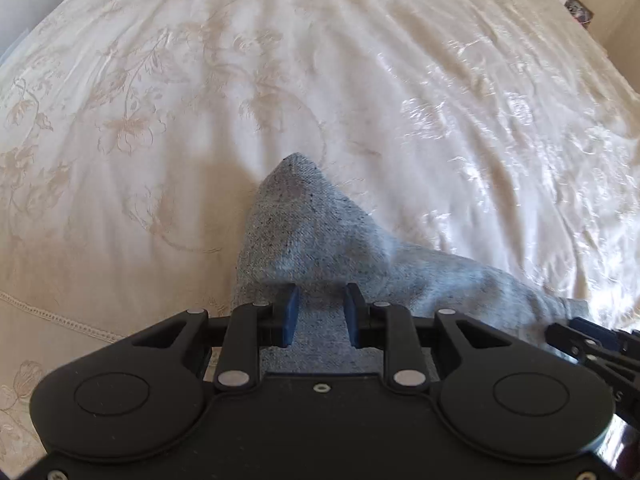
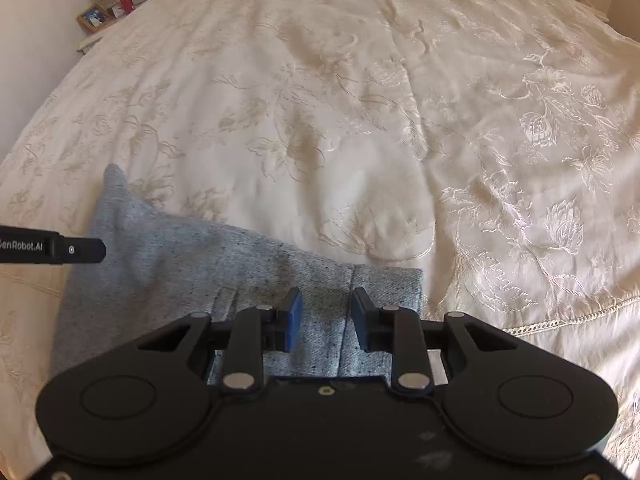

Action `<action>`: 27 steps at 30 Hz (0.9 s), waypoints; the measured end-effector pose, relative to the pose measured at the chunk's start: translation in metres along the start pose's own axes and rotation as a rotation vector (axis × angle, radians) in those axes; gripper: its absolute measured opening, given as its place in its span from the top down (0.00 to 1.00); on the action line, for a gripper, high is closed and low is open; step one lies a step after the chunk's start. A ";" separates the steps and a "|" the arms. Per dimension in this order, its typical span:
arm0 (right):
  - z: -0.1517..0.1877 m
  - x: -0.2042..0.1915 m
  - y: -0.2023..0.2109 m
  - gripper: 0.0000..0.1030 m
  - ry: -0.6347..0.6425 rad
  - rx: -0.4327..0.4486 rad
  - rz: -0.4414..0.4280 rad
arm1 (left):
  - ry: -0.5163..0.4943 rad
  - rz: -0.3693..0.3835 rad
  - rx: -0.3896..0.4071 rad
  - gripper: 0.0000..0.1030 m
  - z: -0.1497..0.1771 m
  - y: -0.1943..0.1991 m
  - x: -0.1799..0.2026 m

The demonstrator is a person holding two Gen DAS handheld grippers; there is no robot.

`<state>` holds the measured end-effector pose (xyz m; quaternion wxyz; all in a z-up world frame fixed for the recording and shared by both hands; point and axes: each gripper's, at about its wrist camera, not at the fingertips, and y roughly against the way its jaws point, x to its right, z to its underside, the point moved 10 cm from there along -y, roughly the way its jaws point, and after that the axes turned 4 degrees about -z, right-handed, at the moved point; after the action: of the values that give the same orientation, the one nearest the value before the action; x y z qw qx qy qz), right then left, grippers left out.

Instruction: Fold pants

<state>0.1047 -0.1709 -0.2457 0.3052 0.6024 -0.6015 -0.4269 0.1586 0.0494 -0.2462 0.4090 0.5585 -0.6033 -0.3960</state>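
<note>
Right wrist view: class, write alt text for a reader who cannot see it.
A hand-held gripper, jaws apart, sits over grey denim pants lying on a cream embroidered bedspread. The other hand-held gripper pokes in from the left, over the pants.

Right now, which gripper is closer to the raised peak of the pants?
Left. The left gripper sits just behind the peak of the pants; the right gripper is over the waistband end.
</note>
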 end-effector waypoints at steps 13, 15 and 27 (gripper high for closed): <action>0.004 -0.010 -0.019 0.57 0.052 0.015 0.028 | -0.053 0.022 -0.019 0.65 0.003 -0.016 -0.003; 0.006 -0.009 -0.014 0.57 0.048 0.028 0.017 | -0.070 0.032 -0.004 0.65 0.008 -0.007 -0.006; 0.074 0.034 0.024 0.49 -0.223 -0.002 -0.059 | -0.141 0.000 -0.016 0.42 0.082 0.017 -0.029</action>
<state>0.0251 -0.1956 -0.2628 0.2241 0.5685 -0.6133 -0.5005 0.0768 0.0809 -0.2613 0.3696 0.5261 -0.6275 -0.4392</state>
